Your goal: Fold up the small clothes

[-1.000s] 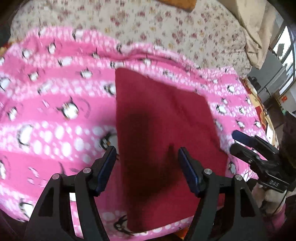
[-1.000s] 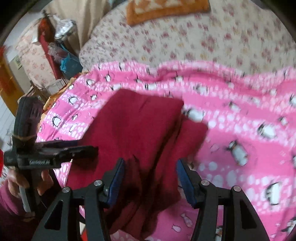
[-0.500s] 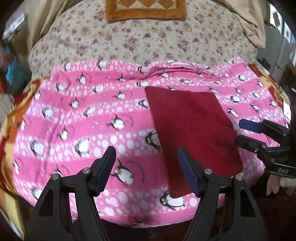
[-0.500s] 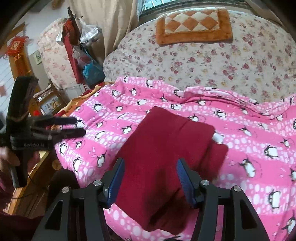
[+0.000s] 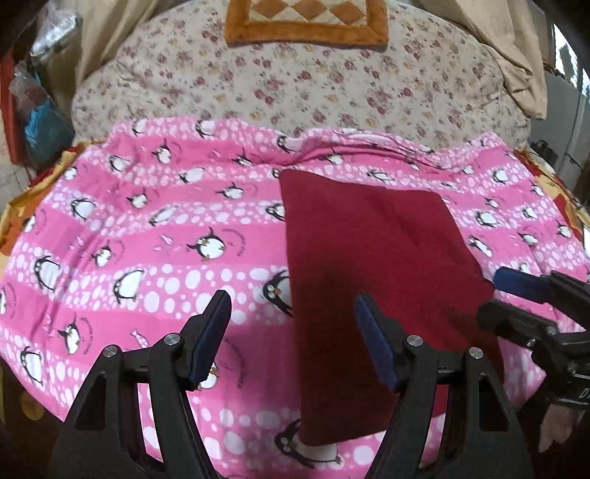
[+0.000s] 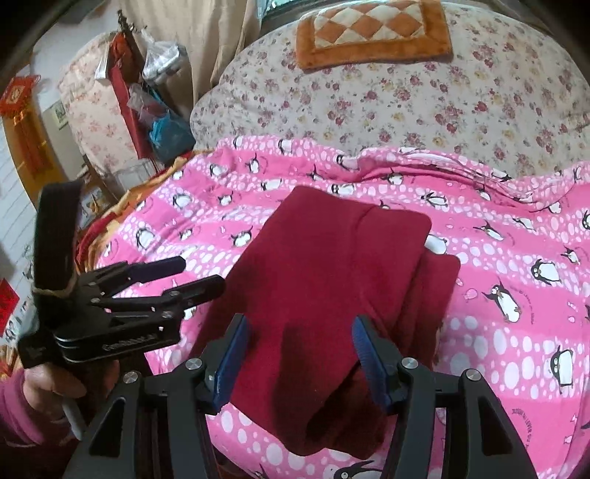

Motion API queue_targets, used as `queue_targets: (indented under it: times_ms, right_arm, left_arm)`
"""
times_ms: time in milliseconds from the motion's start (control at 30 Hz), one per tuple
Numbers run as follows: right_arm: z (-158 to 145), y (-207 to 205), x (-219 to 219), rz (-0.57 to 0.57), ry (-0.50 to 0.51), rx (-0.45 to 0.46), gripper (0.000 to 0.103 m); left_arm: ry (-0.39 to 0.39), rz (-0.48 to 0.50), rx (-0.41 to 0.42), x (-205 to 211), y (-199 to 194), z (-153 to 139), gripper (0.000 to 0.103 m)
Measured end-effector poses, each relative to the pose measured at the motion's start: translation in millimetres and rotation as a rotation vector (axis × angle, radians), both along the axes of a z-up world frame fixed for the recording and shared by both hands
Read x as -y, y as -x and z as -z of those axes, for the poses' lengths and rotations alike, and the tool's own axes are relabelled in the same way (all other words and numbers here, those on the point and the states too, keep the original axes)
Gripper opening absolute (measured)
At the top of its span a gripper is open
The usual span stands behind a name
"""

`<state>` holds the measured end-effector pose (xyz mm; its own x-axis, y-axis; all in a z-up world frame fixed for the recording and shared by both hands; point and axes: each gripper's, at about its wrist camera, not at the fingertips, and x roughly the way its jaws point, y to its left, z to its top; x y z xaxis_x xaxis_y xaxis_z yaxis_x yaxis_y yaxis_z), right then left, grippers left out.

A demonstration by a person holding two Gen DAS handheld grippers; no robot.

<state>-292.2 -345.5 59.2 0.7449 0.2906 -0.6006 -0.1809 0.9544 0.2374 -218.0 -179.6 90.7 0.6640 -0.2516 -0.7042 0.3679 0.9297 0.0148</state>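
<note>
A dark red folded garment point(image 5: 372, 280) lies flat on the pink penguin blanket point(image 5: 147, 235); it also shows in the right wrist view point(image 6: 324, 280), folded lengthwise with a second layer along its right side. My left gripper point(image 5: 291, 313) is open and empty, raised above the garment's left edge. It shows from the side in the right wrist view point(image 6: 191, 276). My right gripper point(image 6: 298, 339) is open and empty above the garment's near end. It shows at the garment's right edge in the left wrist view point(image 5: 494, 294).
The blanket covers a bed with a floral quilt point(image 5: 332, 81) behind it and an orange checked cushion point(image 6: 372, 33) at the far end. Bags and clutter point(image 6: 158, 110) stand to the left of the bed. The near bed edge is just under both grippers.
Both grippers have pulled back and up from the garment, staying open. The garment lies still on the blanket.
</note>
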Motion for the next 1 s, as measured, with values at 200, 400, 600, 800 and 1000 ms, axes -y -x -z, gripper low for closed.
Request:
queue_targets:
  times_ms: [200, 400, 600, 800, 1000]
  right_arm:
    - [3.9, -1.9, 2.3, 0.049, 0.001, -0.025, 0.057]
    - [5.1, 0.5, 0.1, 0.093, -0.011, -0.002, 0.057]
    - [9.1, -3.6, 2.7, 0.145, -0.002, -0.017, 0.059]
    - [13.3, -7.1, 4.3, 0.184, 0.003, -0.032, 0.067]
    - [14.1, -9.7, 2.6, 0.203, 0.017, -0.026, 0.07]
  left_arm:
    - [-0.033, -0.019, 0.04, 3.8, 5.4, 1.0, 0.07]
    - [-0.022, -0.02, 0.055, 4.8, 10.4, 0.9, 0.07]
    - [-0.024, -0.031, 0.069, 6.2, 12.3, 1.1, 0.07]
    - [-0.01, -0.037, 0.069, 5.8, 10.7, 1.5, 0.07]
    - [0.019, -0.049, 0.046, 4.4, 6.4, 2.0, 0.07]
